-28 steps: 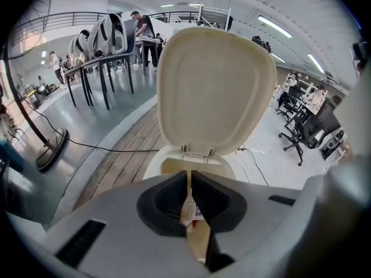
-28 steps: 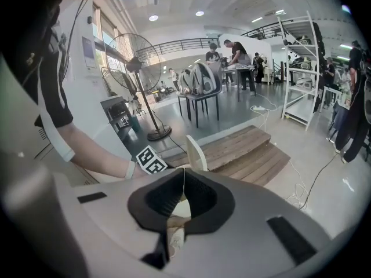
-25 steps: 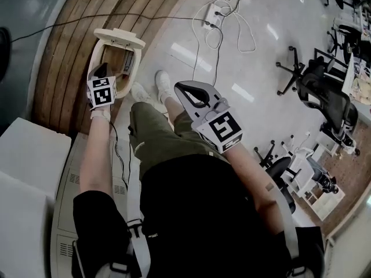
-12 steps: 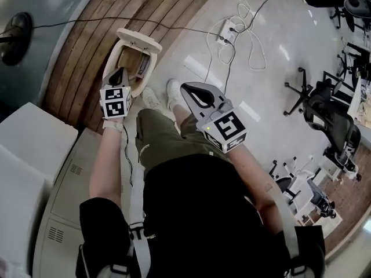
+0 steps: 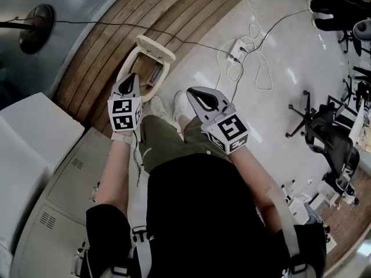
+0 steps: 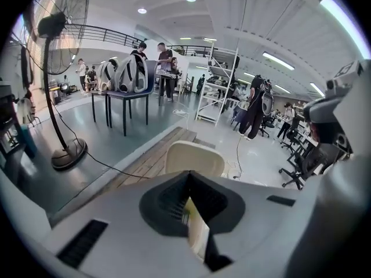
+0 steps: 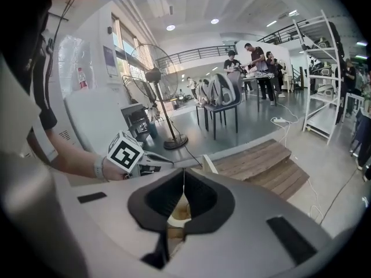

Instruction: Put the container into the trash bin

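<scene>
Cream plastic trash bin [image 5: 156, 47] stands just ahead of and below my left hand-held gripper [image 5: 131, 77], whose jaws are together on nothing, and the container [image 5: 152, 73] seems to lie inside it, farther from my right hand-held gripper [image 5: 190, 90], also closed and empty.

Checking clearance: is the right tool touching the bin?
Apart. The head view shows a strip of bare floor between the right tool and the bin.
</scene>
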{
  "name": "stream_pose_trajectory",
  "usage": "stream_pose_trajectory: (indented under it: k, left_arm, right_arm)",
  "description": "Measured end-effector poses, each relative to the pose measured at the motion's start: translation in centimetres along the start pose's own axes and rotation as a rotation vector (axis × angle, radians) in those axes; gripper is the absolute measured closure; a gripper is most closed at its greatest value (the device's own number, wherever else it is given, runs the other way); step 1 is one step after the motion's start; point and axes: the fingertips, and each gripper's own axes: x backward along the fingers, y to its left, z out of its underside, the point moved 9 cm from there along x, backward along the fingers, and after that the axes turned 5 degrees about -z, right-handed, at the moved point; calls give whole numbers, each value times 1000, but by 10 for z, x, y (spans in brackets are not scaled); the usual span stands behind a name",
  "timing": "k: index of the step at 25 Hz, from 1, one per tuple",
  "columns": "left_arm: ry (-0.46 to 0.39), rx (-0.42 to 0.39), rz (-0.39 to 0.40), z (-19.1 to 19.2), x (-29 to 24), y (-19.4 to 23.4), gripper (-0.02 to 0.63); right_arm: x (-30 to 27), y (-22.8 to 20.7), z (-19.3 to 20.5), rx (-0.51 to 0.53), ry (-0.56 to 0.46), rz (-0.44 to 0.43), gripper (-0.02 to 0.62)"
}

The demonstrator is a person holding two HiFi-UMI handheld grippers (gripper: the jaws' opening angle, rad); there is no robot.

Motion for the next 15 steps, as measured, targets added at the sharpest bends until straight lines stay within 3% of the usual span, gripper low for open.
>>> stream_pose_trajectory:
  k: [6,15]
  left_arm:
    - [-61,38,0,-17,36,-2,598]
    - [-148,3,-31,-50,92,-5,598]
  right_arm:
    - [3,1,-15,36,-11,-28,580]
    - [10,9,-50,75,-71,-78,580]
